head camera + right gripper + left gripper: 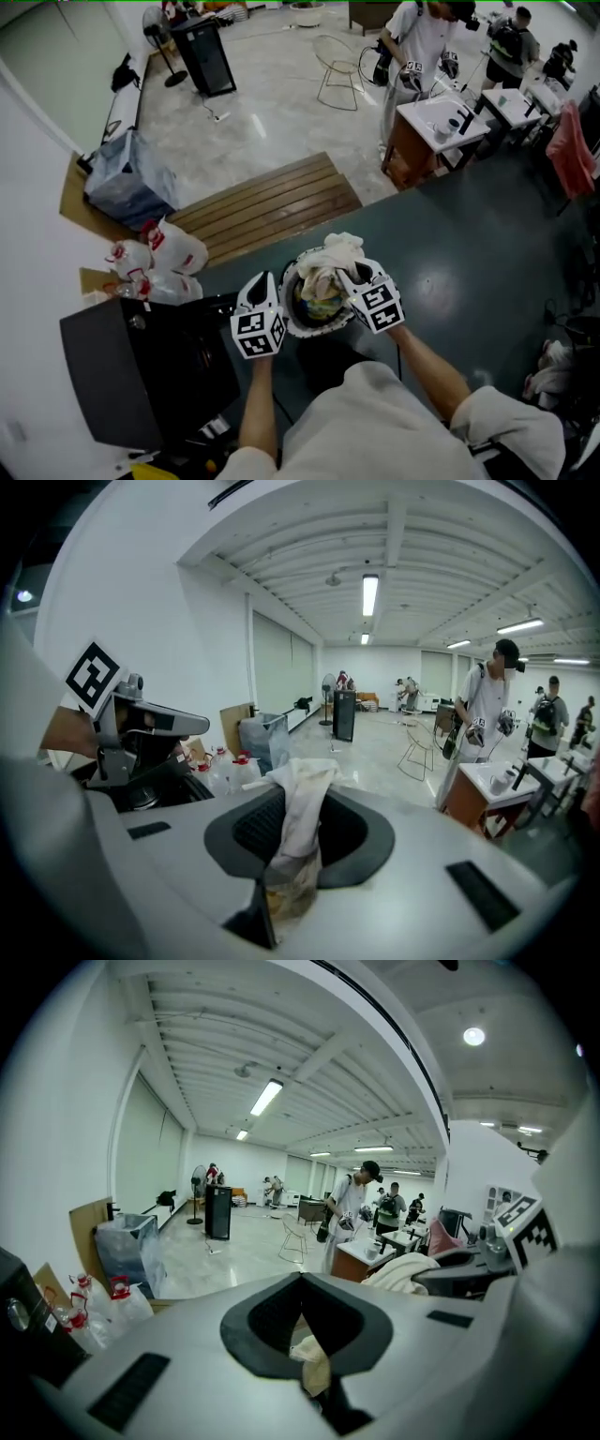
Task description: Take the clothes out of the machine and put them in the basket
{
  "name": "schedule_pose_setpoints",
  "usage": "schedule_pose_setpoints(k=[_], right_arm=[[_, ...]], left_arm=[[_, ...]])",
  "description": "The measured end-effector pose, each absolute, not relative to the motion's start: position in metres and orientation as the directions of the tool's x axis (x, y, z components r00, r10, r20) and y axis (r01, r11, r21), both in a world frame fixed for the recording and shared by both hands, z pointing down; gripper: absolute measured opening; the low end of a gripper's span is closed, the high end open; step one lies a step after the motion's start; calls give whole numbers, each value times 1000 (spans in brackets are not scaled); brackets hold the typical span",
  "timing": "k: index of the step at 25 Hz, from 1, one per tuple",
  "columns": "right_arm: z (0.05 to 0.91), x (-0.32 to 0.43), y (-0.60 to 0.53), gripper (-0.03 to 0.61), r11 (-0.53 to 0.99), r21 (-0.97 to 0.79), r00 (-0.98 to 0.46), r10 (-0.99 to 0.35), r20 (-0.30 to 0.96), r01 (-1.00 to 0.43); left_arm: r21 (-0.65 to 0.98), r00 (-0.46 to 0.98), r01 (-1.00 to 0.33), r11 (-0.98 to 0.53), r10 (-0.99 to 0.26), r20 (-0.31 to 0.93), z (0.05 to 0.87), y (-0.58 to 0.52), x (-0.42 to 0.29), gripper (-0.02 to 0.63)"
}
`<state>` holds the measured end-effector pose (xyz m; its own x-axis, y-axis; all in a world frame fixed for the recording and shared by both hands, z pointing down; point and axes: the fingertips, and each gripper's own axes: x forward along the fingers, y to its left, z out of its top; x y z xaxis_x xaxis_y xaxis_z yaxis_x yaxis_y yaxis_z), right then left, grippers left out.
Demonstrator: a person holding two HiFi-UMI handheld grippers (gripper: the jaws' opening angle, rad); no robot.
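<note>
Currently | step: depositing into basket (289, 323), lower centre of frame | left gripper (312, 1377) and right gripper (281, 874) both clamped on cream garment (339, 251), just above basket | next: lower, part both jaws, drop garment inside.

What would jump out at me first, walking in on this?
A cream cloth hangs bunched from the right claw over a round white-rimmed basket on the dark floor, straight before the person. Beside it the left claw pinches a cream scrap, and a black machine sits to the left.
</note>
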<state>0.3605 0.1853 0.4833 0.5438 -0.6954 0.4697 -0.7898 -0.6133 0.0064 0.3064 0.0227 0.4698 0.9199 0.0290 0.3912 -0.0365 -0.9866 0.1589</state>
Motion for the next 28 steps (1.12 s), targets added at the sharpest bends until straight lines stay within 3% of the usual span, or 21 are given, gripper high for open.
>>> schedule_pose_setpoints(k=[11,14,16,20,24,28], right_arm=[[593,361,163,99,-582,-80,413,-660,628,-809],[609,366,164,304,-605,-86,422,-643,639,-792],[607,369,165,313,-603,-75,431,-646,630,-794],[601,373,165,238,-596,-45,444,-644,624,-802],[588,381,162,65,-599,-21,469,-648,600,-800],[568,378,140,23,-542,-22,436,-698,568,-840]], left_arm=[[199,864,-129,-971,-12,504,532,9,301,18],[204,857,-143,-968,-18,515,537,6,302,18],[207,857,-151,-967,-23,515,537,3,303,18],[212,864,-163,-964,-35,503,531,-5,306,18],[214,873,-174,-961,-50,486,525,-10,304,18],[212,881,-207,-955,-87,465,514,-21,295,18]])
